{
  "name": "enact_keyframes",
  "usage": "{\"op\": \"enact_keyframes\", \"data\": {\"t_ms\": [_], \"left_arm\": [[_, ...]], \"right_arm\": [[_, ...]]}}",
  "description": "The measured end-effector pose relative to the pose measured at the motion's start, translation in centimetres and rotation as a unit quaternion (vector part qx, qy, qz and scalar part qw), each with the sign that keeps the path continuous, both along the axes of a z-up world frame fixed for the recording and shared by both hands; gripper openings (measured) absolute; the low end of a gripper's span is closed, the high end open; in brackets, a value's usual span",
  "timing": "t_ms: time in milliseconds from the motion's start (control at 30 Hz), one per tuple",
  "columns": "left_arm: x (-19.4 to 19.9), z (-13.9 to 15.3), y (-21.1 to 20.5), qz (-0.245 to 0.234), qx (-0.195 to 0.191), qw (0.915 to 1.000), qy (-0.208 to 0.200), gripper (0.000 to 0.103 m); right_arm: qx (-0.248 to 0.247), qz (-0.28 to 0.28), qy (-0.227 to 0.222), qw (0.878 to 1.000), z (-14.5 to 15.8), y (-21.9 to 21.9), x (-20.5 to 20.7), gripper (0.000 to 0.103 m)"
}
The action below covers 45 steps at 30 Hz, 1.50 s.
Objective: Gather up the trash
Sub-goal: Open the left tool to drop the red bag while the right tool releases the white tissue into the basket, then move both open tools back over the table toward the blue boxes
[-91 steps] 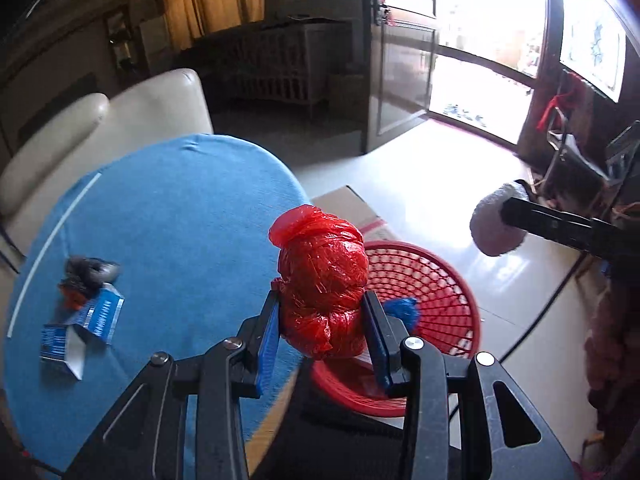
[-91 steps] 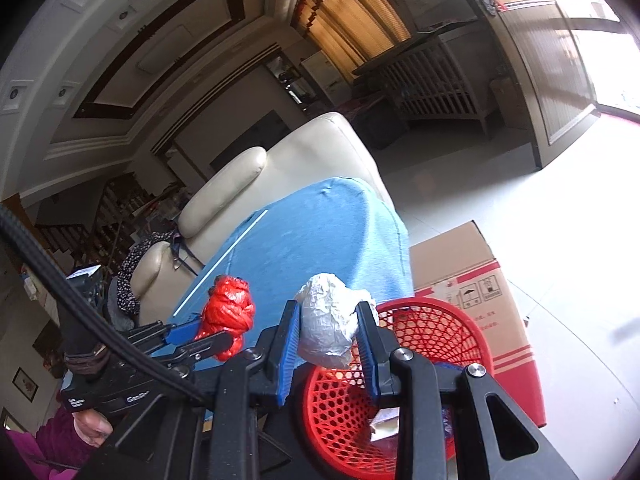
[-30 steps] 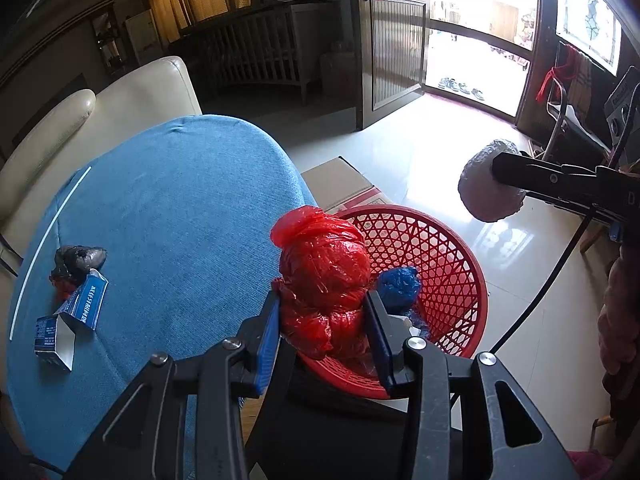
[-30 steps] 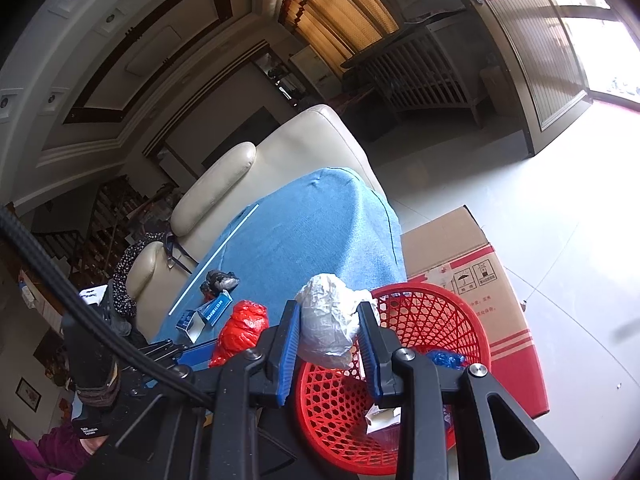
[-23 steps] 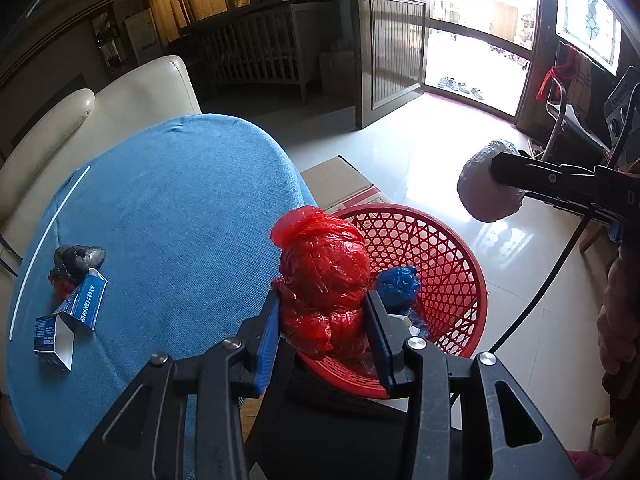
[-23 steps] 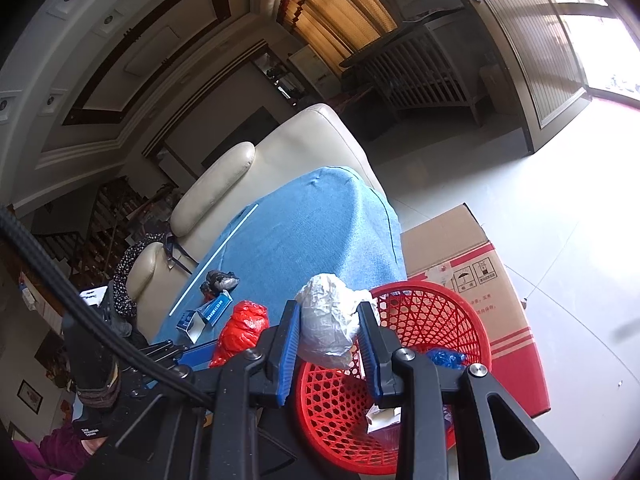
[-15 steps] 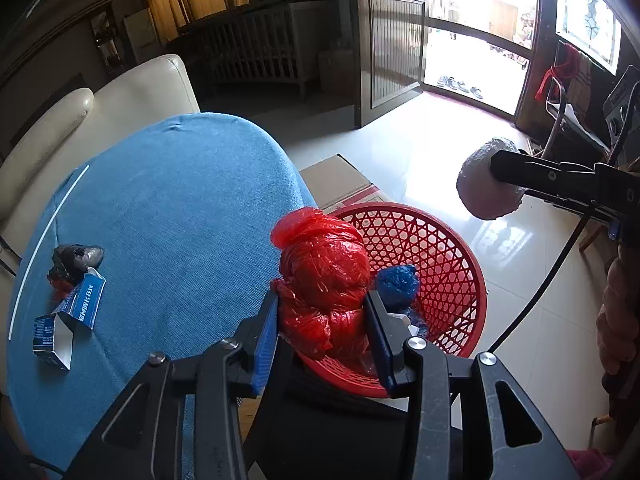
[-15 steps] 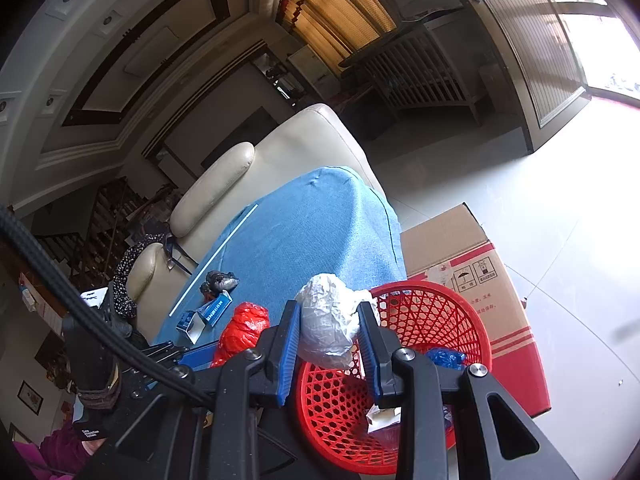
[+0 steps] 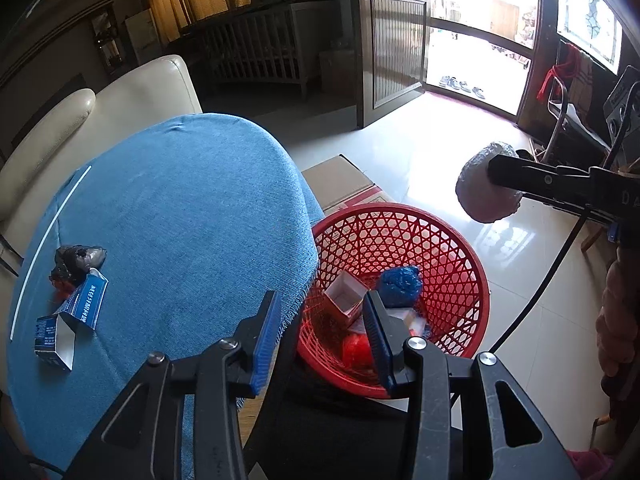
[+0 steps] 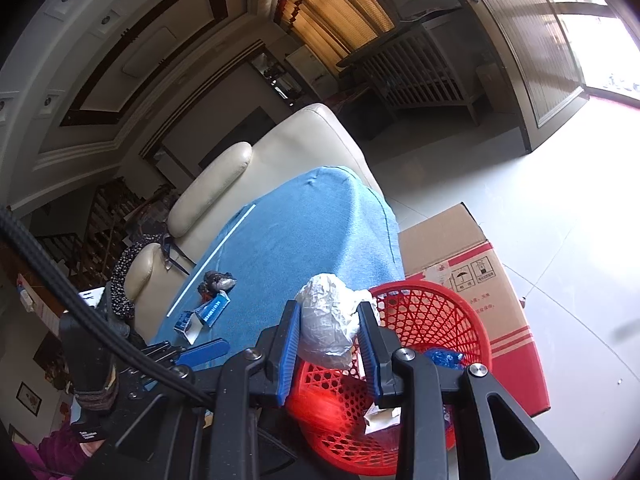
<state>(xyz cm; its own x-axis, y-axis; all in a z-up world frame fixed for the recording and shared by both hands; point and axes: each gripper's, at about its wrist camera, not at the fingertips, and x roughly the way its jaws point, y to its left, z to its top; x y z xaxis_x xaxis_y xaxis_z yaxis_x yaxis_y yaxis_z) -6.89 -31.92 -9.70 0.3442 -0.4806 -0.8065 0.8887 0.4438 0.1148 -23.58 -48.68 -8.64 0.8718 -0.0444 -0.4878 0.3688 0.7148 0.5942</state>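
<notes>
My left gripper [image 9: 322, 326] is open and empty above the near rim of the red mesh basket [image 9: 460, 248]. A red plastic wad [image 9: 356, 350] lies in the basket with a blue wad [image 9: 400, 286] and a small open carton [image 9: 346, 298]. My right gripper [image 10: 330, 330] is shut on a crumpled white wad [image 10: 326, 326] over the basket [image 10: 432, 312]; the wad also shows in the left wrist view [image 9: 480, 198]. On the blue tablecloth [image 9: 180, 220] lie two blue cartons [image 9: 70, 318] and a dark wad [image 9: 76, 260].
The basket sits on a cardboard box [image 10: 472, 256] beside the table. A cream sofa [image 9: 100, 112] stands behind the table. Tiled floor [image 9: 420, 136] lies beyond, with an open door and a crib at the back.
My left gripper has opened and the red plastic wad has dropped into the basket. My right gripper still holds the white wad over the basket.
</notes>
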Motion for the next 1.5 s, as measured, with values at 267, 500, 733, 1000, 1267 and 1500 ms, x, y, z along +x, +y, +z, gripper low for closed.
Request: {"op": "enact_keyframes", "data": {"t_ms": [267,500,733,1000,1267,1500], "left_arm": [[0.6,0.3,0.3,0.015,-0.002,0.9998,-0.015,0.055],[1.8,0.9,1.4,0.054,0.0,0.997,-0.055,0.064],[3.1,1.9,3.1,0.091,-0.007,0.9924,-0.082,0.068],[4.6,2.7,5.2,0.129,-0.018,0.9867,-0.098,0.068],[6.2,3.3,8.1,0.171,-0.026,0.9797,-0.101,0.068],[7.3,3.9,10.4,0.202,-0.035,0.973,-0.105,0.068]], "right_arm": [[0.012,-0.021,0.034,0.999,-1.4,-0.7,1.0,0.038],[0.028,-0.038,0.054,0.997,-2.6,-1.2,1.8,0.064],[0.009,-0.03,0.055,0.998,-1.6,-0.2,2.7,0.064],[-0.02,-0.005,0.054,0.998,0.0,2.2,4.7,0.064],[-0.044,0.028,0.048,0.997,1.6,4.9,6.9,0.064],[-0.066,0.057,0.045,0.995,2.8,7.6,8.7,0.064]]}}
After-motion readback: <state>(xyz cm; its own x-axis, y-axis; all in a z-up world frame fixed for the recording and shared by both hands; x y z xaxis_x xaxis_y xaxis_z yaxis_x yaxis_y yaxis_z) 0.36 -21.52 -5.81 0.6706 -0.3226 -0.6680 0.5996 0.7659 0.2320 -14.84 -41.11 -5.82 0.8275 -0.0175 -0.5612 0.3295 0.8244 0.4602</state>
